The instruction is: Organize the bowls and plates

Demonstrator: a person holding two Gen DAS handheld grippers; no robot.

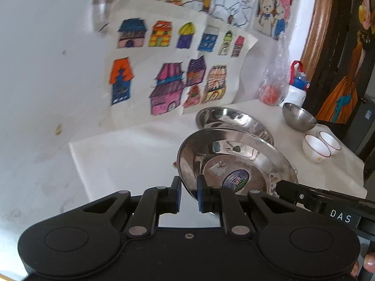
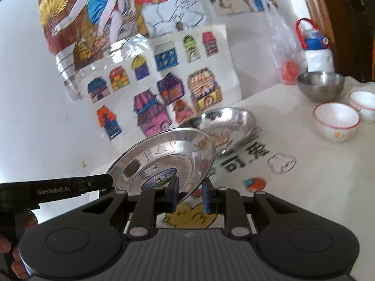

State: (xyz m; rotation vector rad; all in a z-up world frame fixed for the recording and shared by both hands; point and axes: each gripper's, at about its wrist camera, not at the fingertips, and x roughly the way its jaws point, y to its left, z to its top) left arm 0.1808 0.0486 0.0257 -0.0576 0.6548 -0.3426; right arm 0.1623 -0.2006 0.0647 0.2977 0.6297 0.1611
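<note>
Right wrist view: both grippers, left (image 1: 189, 193) and right (image 2: 190, 194), pinch one steel plate (image 2: 164, 161) above the printed tablecloth (image 2: 293, 175); children's drawings (image 2: 152, 75) cover the white wall (image 2: 28, 117).

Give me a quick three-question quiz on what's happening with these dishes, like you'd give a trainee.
1. True or false: the held steel plate lies flat on the table.
2. How many white bowls stand on the table?
3. What grips the plate's rim? A) one hand-held gripper B) two hand-held grippers C) a bare hand

Key:
1. False; it is tilted.
2. Two.
3. B: the left hand-held gripper and the right hand-held gripper.
</note>
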